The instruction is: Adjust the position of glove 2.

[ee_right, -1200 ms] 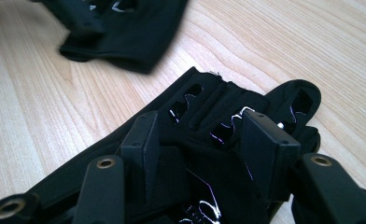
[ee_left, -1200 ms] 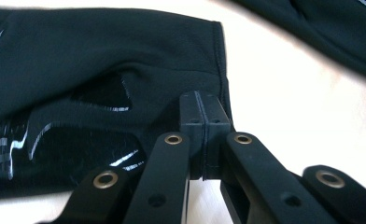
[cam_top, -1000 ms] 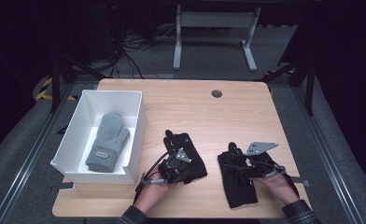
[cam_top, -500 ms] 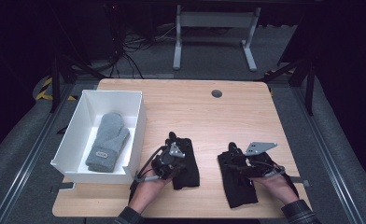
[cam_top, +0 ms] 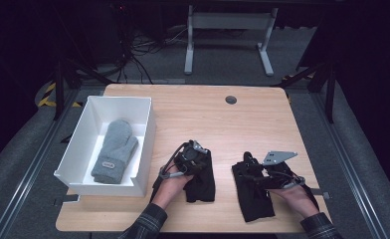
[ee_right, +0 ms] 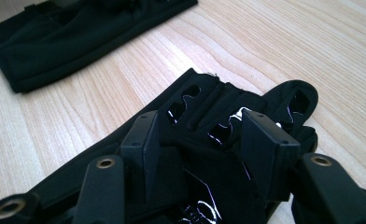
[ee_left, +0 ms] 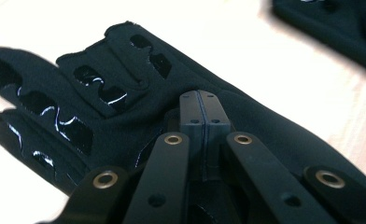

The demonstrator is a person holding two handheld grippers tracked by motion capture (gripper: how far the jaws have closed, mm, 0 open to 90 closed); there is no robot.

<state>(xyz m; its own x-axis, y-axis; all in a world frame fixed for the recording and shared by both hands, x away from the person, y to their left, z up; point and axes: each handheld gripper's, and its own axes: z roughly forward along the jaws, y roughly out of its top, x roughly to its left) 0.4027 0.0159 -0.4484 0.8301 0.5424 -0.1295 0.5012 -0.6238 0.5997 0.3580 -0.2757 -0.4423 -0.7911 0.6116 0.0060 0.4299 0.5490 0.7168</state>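
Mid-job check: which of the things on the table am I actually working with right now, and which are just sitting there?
In hand:
left gripper, shut on the left black glove
right gripper, open over the right black glove

Lying about:
grey mitten
white box holding it

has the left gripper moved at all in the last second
Yes. In the high view the left gripper has slid along the black glove toward the person's edge of the table, judged against the white box; it is now shut.
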